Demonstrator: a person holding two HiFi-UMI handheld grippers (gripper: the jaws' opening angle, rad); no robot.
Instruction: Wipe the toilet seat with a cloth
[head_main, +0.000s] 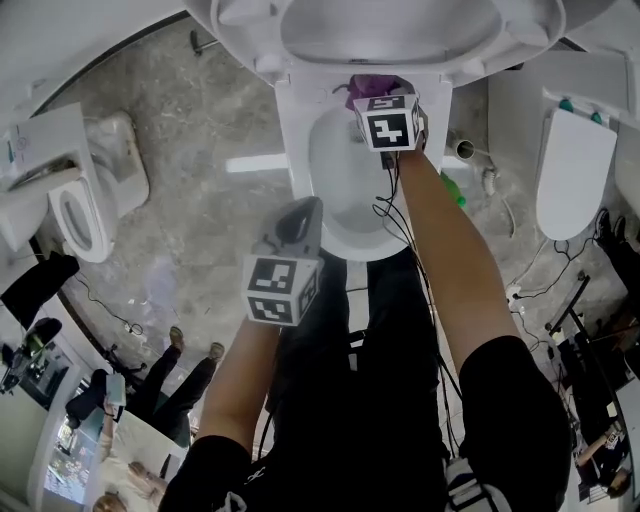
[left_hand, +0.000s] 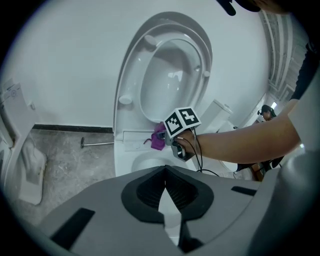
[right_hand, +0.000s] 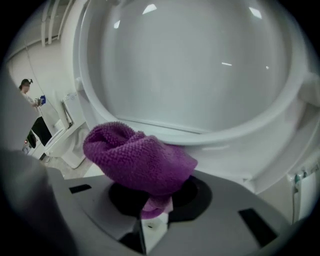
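Observation:
A white toilet stands ahead with its seat and lid (head_main: 400, 40) raised over the bowl (head_main: 335, 175). My right gripper (head_main: 374, 97) reaches to the back of the bowl, just under the raised seat, shut on a bunched purple cloth (head_main: 368, 86). In the right gripper view the cloth (right_hand: 140, 160) bulges out over the jaws and hides the fingertips, close to the seat's underside (right_hand: 200, 70). My left gripper (head_main: 307, 210) hovers over the bowl's front edge, shut and holding nothing. The left gripper view shows its jaws closed (left_hand: 165, 175), and the cloth (left_hand: 159, 136) beyond.
Another toilet (head_main: 90, 200) stands at the left and a white seat (head_main: 575, 170) at the right. A green object (head_main: 455, 188) lies beside the bowl. Cables (head_main: 560, 270) trail on the floor at right. A metal bar (left_hand: 97, 143) lies by the wall. People stand at lower left (head_main: 185, 375).

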